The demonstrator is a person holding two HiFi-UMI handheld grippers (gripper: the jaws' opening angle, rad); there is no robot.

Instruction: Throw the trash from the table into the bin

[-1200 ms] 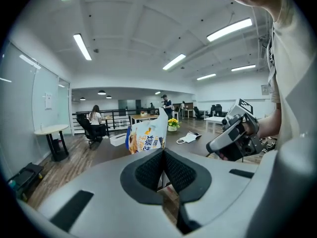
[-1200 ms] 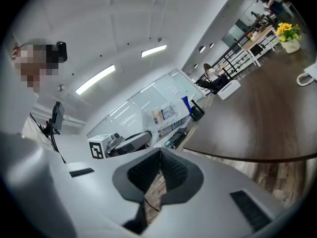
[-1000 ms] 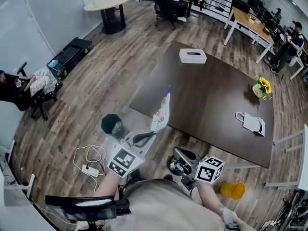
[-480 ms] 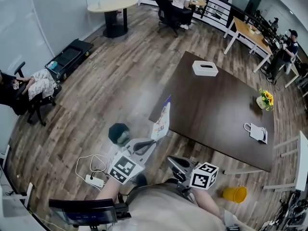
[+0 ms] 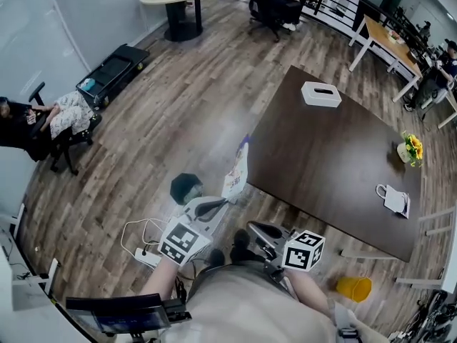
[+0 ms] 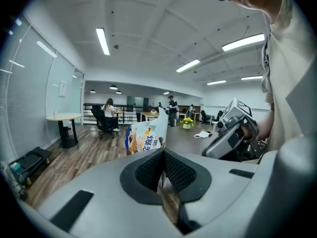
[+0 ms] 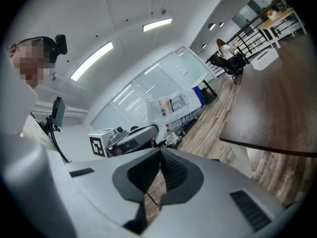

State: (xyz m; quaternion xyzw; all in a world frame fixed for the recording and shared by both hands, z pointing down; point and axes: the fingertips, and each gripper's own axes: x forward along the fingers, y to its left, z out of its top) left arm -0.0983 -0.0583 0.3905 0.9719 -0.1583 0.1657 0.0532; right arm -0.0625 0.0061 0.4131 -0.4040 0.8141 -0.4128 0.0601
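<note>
A white and blue snack bag (image 5: pixel 237 170) stands upright out of my left gripper (image 5: pixel 227 200), which is shut on its lower edge. In the left gripper view the bag (image 6: pixel 145 135) rises just past the closed jaws of the left gripper (image 6: pixel 162 155). A dark round bin (image 5: pixel 186 189) stands on the floor just left of the bag. My right gripper (image 5: pixel 251 229) is shut with nothing in it, a little right of the left one. The right gripper view shows its jaws pressed together (image 7: pixel 160 155) and the bag (image 7: pixel 173 108) beyond.
The dark table (image 5: pixel 335 163) lies to the right, its near corner beside the bag. It carries a white tissue box (image 5: pixel 320 93), yellow flowers (image 5: pixel 410 149) and a small white paper bag (image 5: pixel 394 199). A power strip with cable (image 5: pixel 146 252) and a yellow bucket (image 5: pixel 353 288) sit on the floor.
Both grippers have travelled with the person; the bag has come off the table's edge and now hangs over the floor by the bin. The grip is unchanged.
</note>
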